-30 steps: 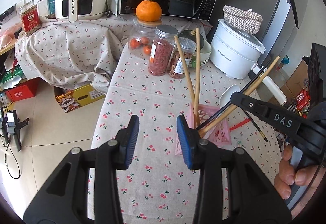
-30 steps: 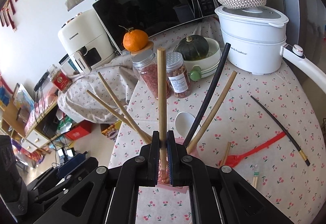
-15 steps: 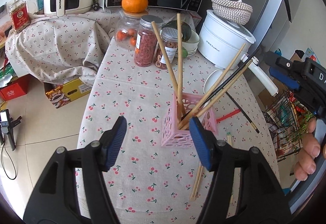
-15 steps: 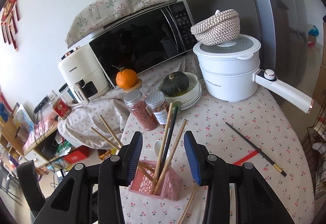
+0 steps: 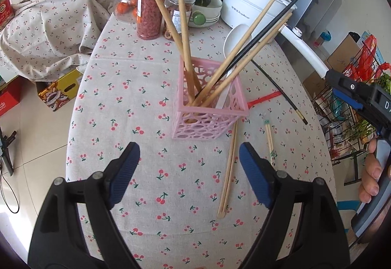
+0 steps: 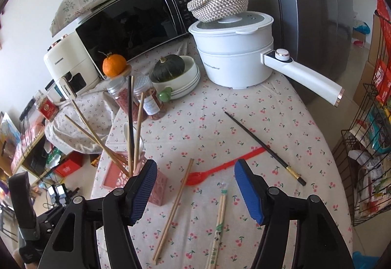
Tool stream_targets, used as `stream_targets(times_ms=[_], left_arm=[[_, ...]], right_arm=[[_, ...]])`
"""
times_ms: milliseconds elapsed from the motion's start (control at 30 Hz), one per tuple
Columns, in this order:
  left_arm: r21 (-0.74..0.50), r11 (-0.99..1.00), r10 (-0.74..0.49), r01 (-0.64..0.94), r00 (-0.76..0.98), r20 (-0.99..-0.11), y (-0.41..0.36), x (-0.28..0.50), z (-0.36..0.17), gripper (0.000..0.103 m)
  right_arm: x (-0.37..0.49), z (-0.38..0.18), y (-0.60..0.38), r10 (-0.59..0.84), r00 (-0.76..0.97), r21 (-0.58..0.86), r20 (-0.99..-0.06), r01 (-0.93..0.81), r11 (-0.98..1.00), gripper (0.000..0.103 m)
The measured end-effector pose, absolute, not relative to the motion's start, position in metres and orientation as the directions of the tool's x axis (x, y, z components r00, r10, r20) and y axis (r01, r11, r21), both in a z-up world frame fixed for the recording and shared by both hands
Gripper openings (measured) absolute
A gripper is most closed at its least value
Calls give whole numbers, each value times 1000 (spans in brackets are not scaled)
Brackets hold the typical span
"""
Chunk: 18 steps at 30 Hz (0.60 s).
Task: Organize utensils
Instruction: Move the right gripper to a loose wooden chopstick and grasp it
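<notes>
The pink utensil basket point(image 5: 210, 107) stands on the cherry-print worktop point(image 5: 117, 88) and holds several wooden chopsticks point(image 5: 182, 32), one black chopstick point(image 5: 264, 32) and a white spoon point(image 5: 234, 35). The left gripper point(image 5: 189, 171) and the right gripper point(image 6: 195, 186) have just been opening; both are spread and empty. A loose wooden pair point(image 6: 172, 210), a wrapped pair point(image 6: 218, 225), a red spoon point(image 6: 220, 168) and another black chopstick point(image 6: 264, 146) lie beside the basket.

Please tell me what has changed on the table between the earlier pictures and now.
The right gripper let go of the wooden chopstick it held upright; that now stands in the pink basket. Both grippers backed away, their jaws having just been opening, nothing between them. The left gripper is empty too. The red spoon, black chopstick and loose chopsticks stayed put.
</notes>
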<state>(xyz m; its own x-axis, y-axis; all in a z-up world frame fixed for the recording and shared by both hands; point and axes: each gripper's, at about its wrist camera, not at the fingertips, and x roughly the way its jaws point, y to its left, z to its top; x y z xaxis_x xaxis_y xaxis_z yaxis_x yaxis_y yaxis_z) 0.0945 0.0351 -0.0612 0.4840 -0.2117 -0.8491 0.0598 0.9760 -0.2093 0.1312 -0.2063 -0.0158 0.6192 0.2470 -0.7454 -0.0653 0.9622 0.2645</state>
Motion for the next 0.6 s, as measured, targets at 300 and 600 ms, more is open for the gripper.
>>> stream_targets(times_ms=[300, 600], left_arm=[[-186, 982, -185, 41, 427, -885, 36, 99, -81, 85], [-130, 991, -122, 6, 399, -909, 43, 108, -91, 85]], right_arm=[[135, -75, -180, 178, 491, 154, -853, -90, 984, 80], [153, -118, -162, 169, 444, 144, -880, -89, 986, 83]])
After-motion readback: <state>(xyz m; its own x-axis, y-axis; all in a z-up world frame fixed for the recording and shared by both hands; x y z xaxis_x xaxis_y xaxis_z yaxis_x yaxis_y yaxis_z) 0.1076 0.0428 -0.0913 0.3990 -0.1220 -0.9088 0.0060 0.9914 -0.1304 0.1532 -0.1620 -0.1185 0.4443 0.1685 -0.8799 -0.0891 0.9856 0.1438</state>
